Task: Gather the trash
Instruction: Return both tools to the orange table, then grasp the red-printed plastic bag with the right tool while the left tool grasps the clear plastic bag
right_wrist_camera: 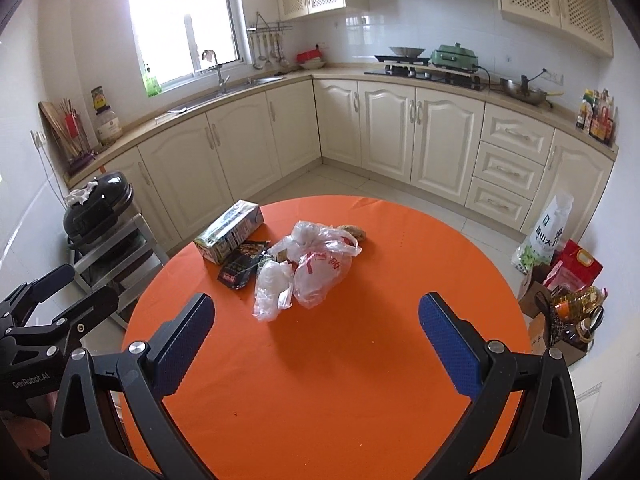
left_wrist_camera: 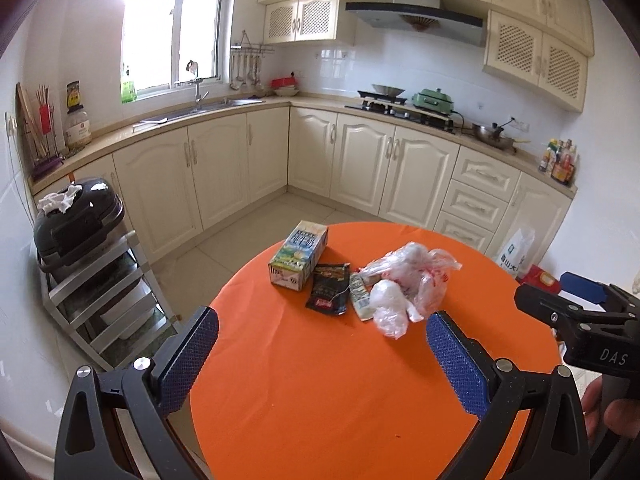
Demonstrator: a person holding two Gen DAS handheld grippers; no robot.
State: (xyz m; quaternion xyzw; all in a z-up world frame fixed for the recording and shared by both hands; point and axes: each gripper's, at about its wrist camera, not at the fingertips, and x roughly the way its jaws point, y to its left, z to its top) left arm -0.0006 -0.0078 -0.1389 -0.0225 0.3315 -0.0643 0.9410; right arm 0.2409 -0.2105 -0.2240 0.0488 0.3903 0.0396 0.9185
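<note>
A pile of trash lies on the round orange table [left_wrist_camera: 320, 380] [right_wrist_camera: 360, 360]: a drink carton [left_wrist_camera: 298, 255] [right_wrist_camera: 229, 232] on its side, a black snack wrapper [left_wrist_camera: 329, 289] [right_wrist_camera: 241, 264], a narrow green-white wrapper [left_wrist_camera: 359, 295], a small clear plastic bag [left_wrist_camera: 390, 308] [right_wrist_camera: 273, 284] and a bigger plastic bag with red print [left_wrist_camera: 416, 272] [right_wrist_camera: 320, 264]. A brown lump [right_wrist_camera: 354, 233] lies behind the bags. My left gripper [left_wrist_camera: 322, 344] is open, short of the pile. My right gripper [right_wrist_camera: 316, 332] is open too, just before the bags. Neither holds anything.
A black lidded bin [left_wrist_camera: 78, 224] [right_wrist_camera: 98, 208] with a white rag on top stands on a metal rack left of the table. Cream kitchen cabinets [left_wrist_camera: 360, 160] run behind. Bags and oil bottles [right_wrist_camera: 568, 292] sit on the floor at the right.
</note>
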